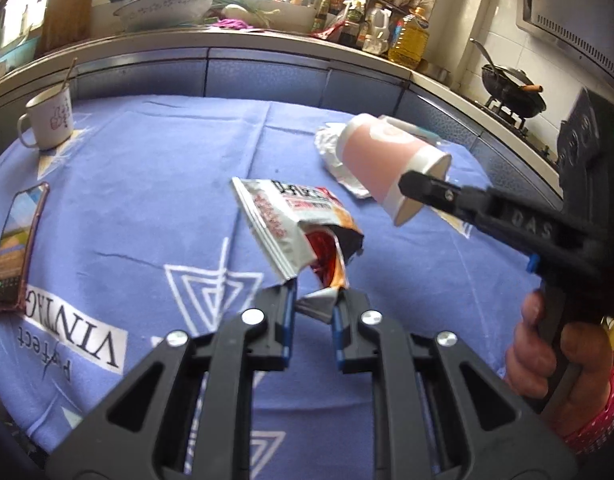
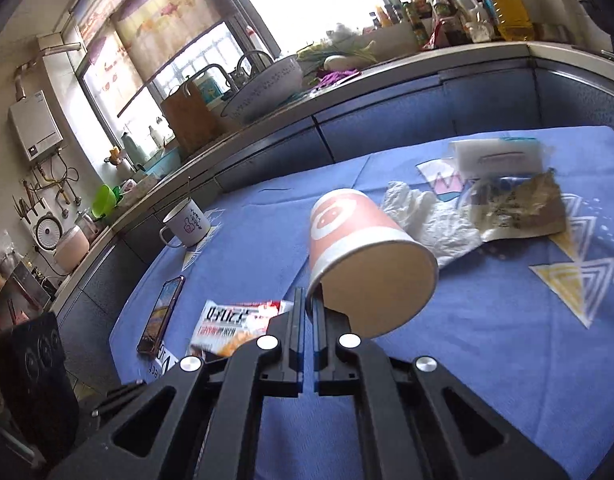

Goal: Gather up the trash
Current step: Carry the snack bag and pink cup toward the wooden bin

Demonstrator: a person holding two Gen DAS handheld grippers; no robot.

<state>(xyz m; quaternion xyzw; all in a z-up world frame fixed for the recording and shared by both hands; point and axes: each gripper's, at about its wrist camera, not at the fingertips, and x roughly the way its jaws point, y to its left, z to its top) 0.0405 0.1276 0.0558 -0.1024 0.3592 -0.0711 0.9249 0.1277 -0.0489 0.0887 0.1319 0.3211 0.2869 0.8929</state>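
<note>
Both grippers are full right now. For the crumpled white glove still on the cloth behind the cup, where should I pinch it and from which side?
Probably pinch the glove at its bunched-up middle, coming from above with the jaws across the ridge. It lies flat and limp on the tablecloth, so the raised folds give the fingers something to close on. Its far end sits against the brown wrapper, so come in from the near side.

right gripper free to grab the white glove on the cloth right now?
Probably not. The right gripper is shut on the rim of the pink paper cup, so it has no free jaws. The white glove lies just beyond, with nothing on top of it.
</note>
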